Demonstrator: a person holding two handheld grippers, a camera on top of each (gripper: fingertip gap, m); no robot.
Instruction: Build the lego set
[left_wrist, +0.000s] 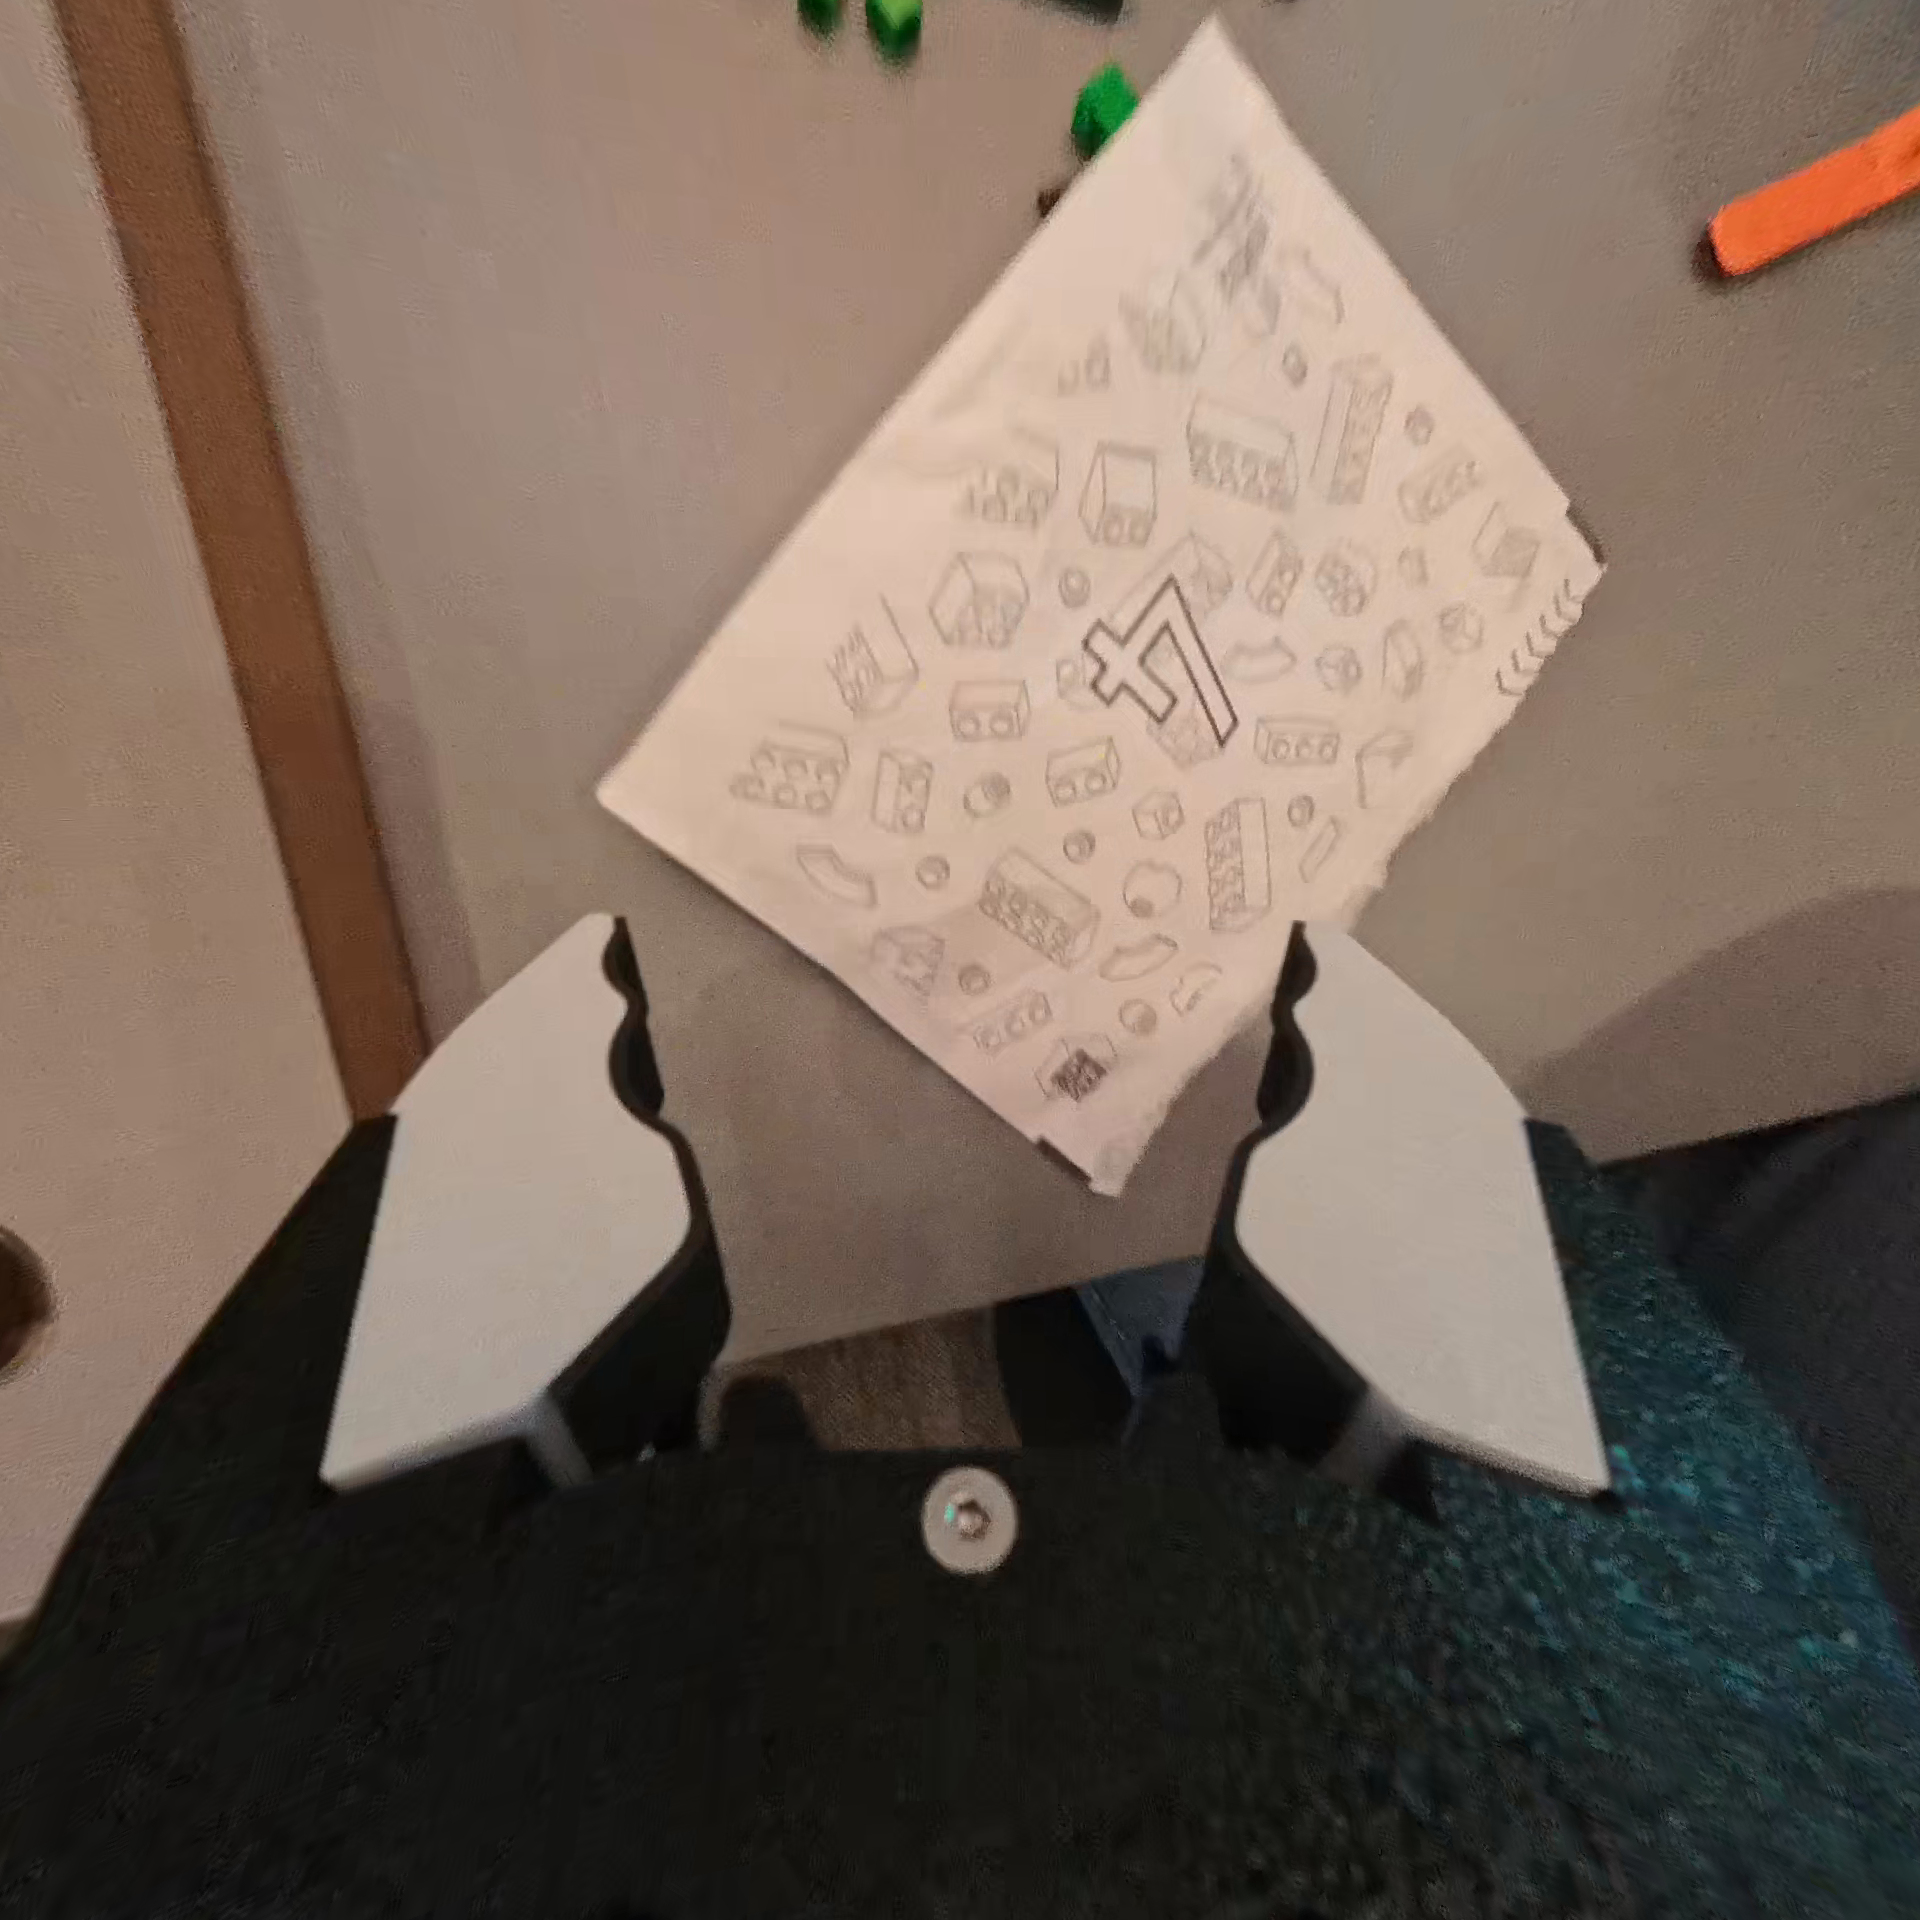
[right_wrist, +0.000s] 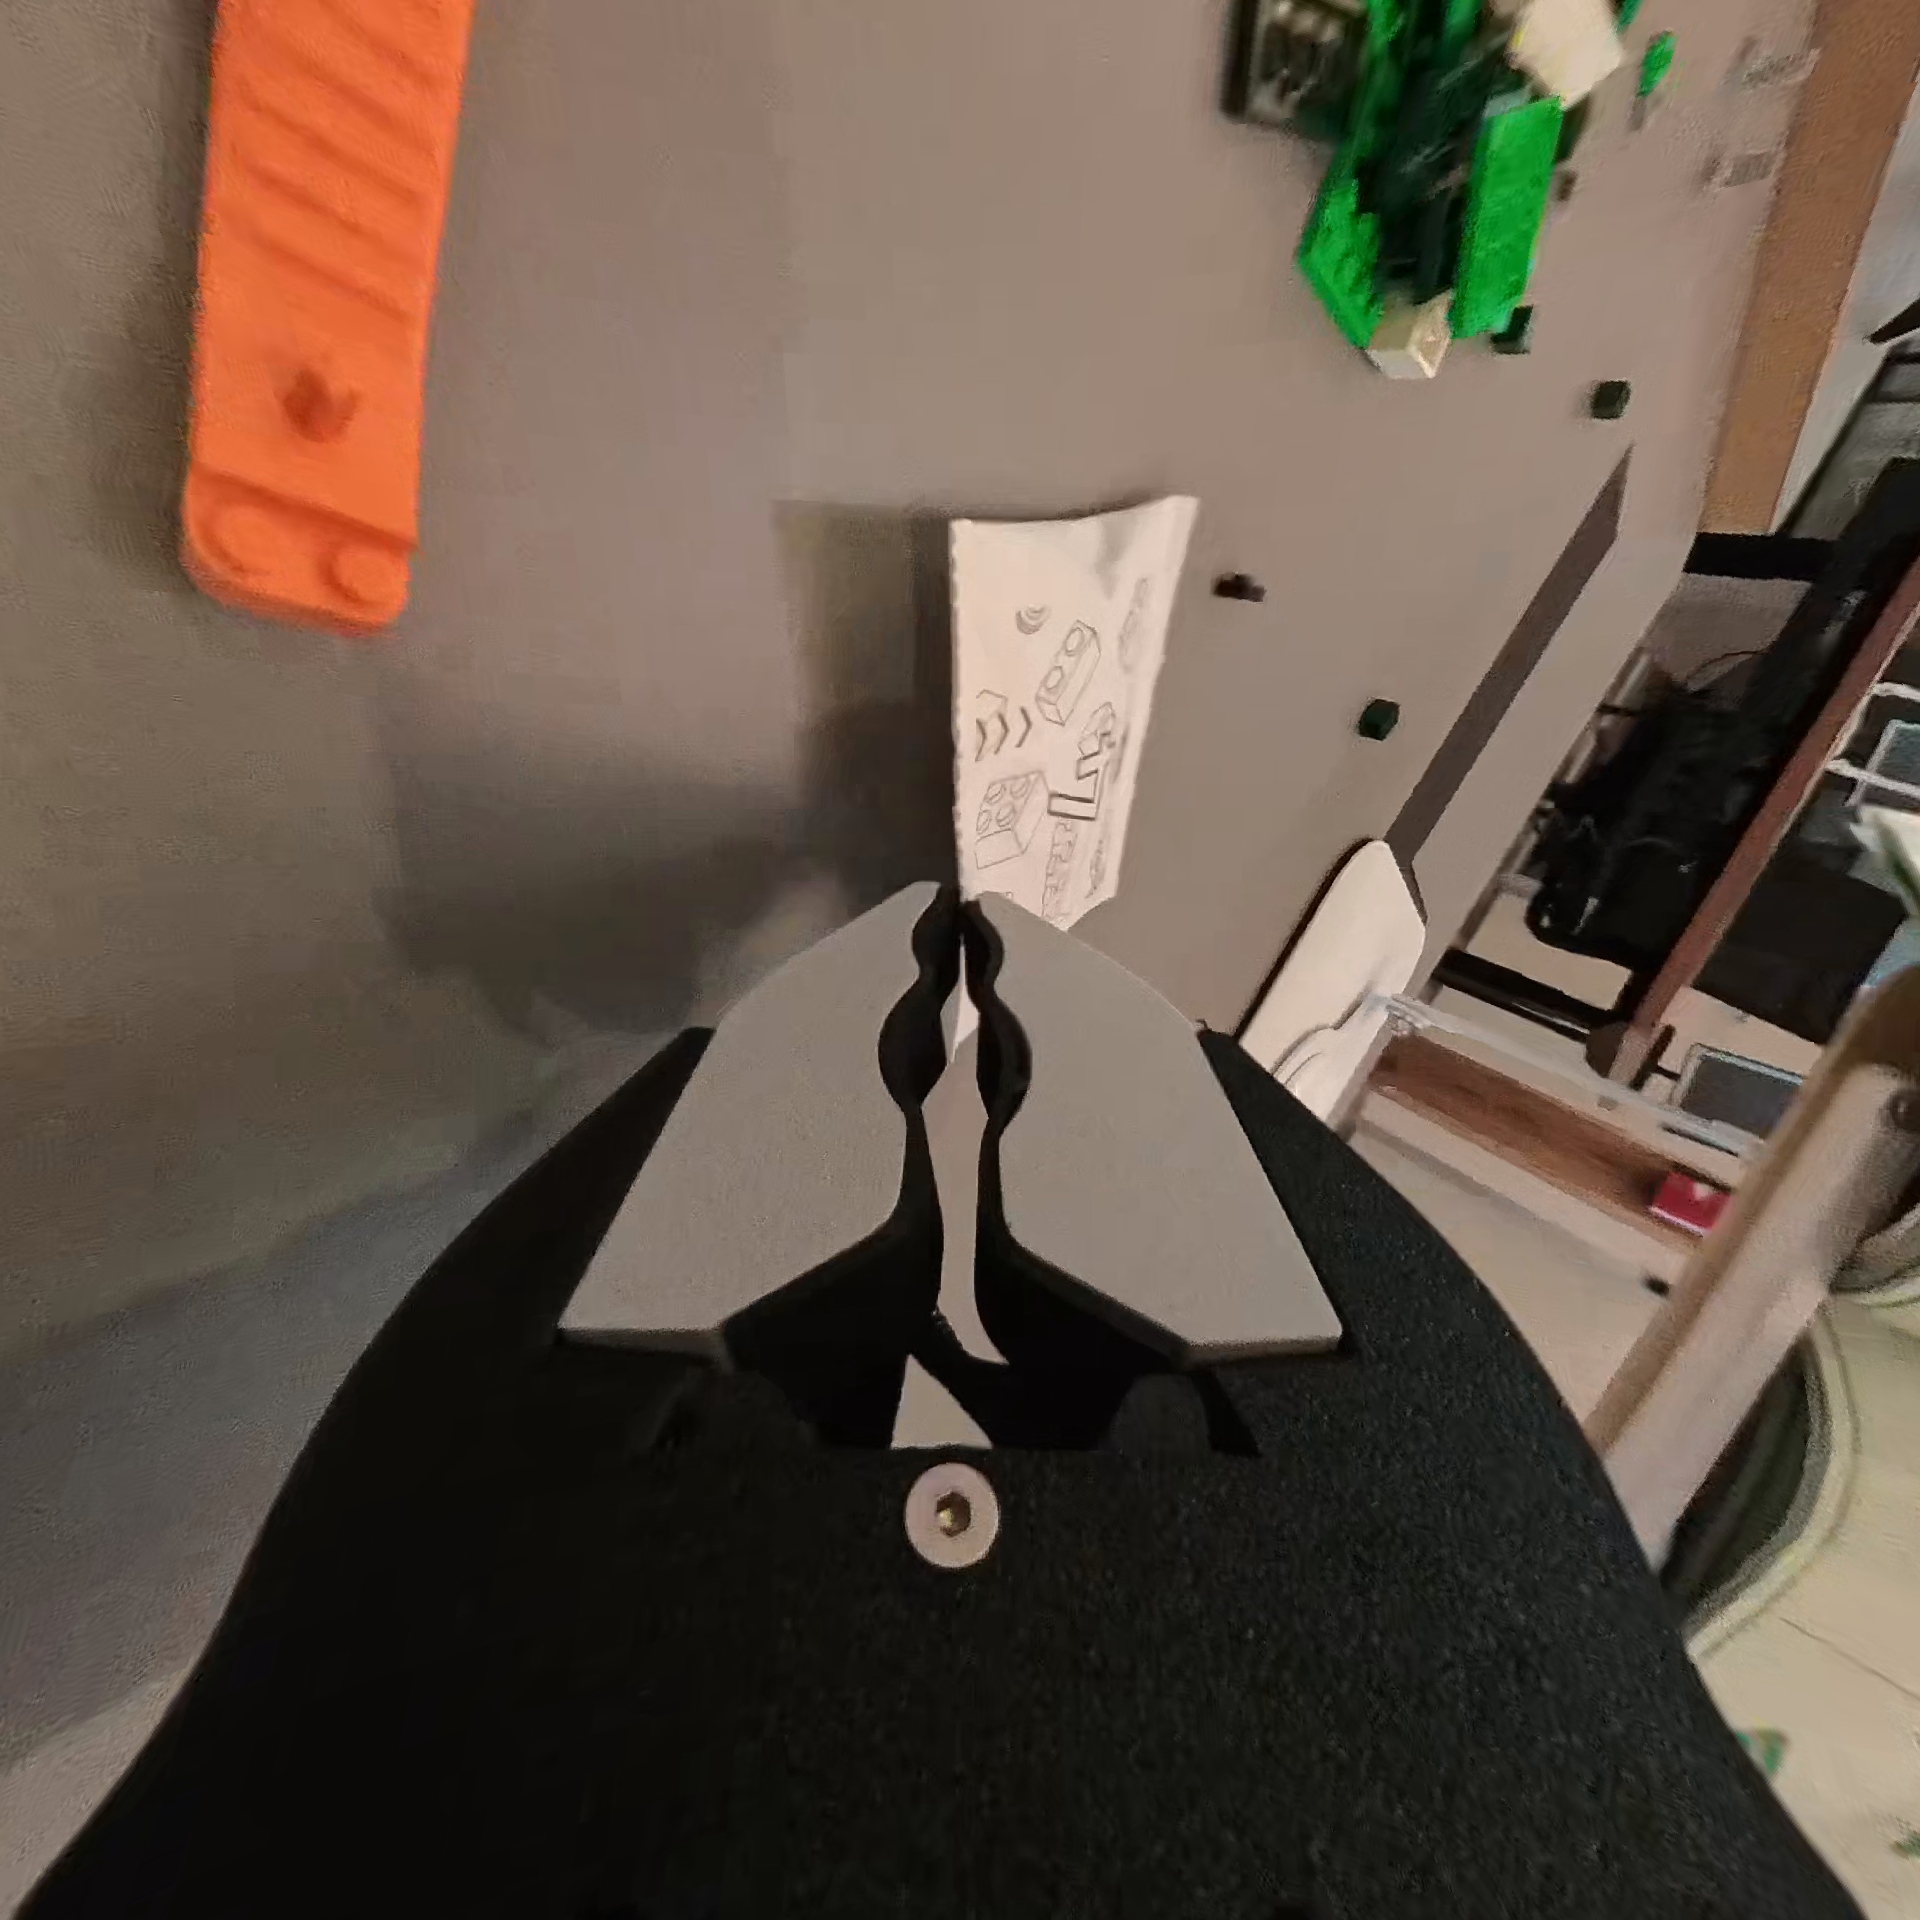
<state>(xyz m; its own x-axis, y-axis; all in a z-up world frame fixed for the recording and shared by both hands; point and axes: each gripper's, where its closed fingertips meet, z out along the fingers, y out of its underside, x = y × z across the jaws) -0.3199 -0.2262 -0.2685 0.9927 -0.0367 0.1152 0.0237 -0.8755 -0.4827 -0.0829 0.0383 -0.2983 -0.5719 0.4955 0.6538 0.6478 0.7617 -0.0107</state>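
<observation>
A white paper bag (left_wrist: 1101, 665) printed with brick drawings lies flat on the grey table (left_wrist: 582, 416), and its right edge is ragged. My left gripper (left_wrist: 956, 928) is open and empty, hovering just in front of the bag's near corner. My right gripper (right_wrist: 956, 904) is shut on a narrow strip of the same printed white paper (right_wrist: 1060, 707), which stands upright from the fingertips. A pile of green bricks (right_wrist: 1423, 208) lies at the far right. Loose green bricks (left_wrist: 1101, 109) lie beyond the bag.
An orange brick separator (right_wrist: 312, 312) lies at the far left of the right wrist view and shows in the left wrist view (left_wrist: 1818, 208) at the upper right. Small dark bricks (right_wrist: 1377, 717) lie near the table's right edge. A wooden strip (left_wrist: 239, 520) borders the left side. There is about 35 cm between the tips of the two grippers.
</observation>
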